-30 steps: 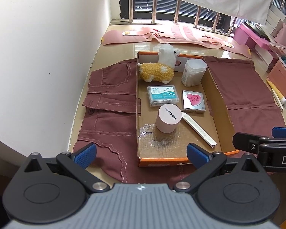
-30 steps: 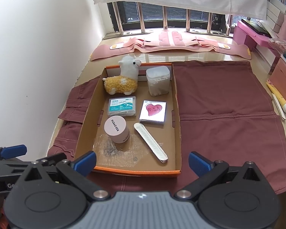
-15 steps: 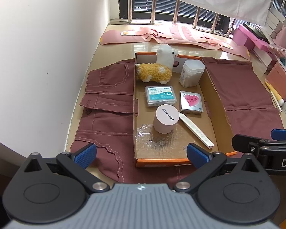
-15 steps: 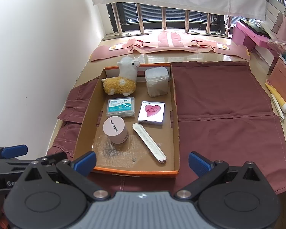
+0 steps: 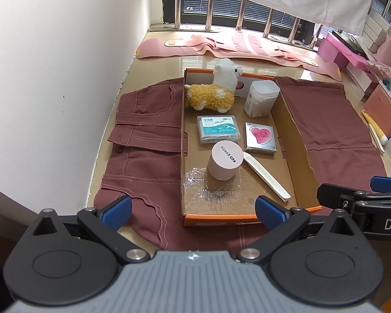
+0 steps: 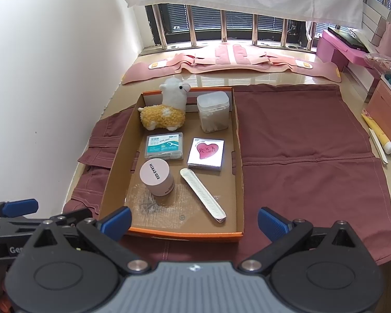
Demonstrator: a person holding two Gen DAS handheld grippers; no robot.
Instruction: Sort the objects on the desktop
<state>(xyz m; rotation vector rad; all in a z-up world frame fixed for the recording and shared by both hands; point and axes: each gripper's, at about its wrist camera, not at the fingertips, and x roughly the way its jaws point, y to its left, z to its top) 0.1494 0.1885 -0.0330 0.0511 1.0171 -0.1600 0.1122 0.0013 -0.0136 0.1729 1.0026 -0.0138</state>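
Note:
An open cardboard box [image 6: 237,140] with an orange rim lies on a maroon cloth [image 6: 299,143]. Inside stand a plush alpaca [image 6: 166,109], a clear cotton-swab jar [image 6: 213,111], a floss-pick case [image 6: 164,146], a heart-printed box [image 6: 206,154], a pink cylinder [image 6: 157,176] and a white nail file [image 6: 202,195]. The same items show in the left wrist view: alpaca [image 5: 213,91], jar [image 5: 260,98], pink cylinder [image 5: 224,159]. My left gripper [image 5: 193,211] and right gripper [image 6: 194,221] both hover open in front of the box's near edge, holding nothing.
A white wall [image 6: 52,78] runs along the left. Pink fabric pieces [image 6: 232,60] lie by the barred window. Pink boxes [image 6: 341,49] and small items, among them a yellow tube [image 6: 378,133], crowd the right side. Crumpled plastic film [image 6: 148,203] lies in the box's near corner.
Both grippers have drawn back slightly from the box, so it looks a little smaller and farther. Nothing was grasped and the objects have not moved.

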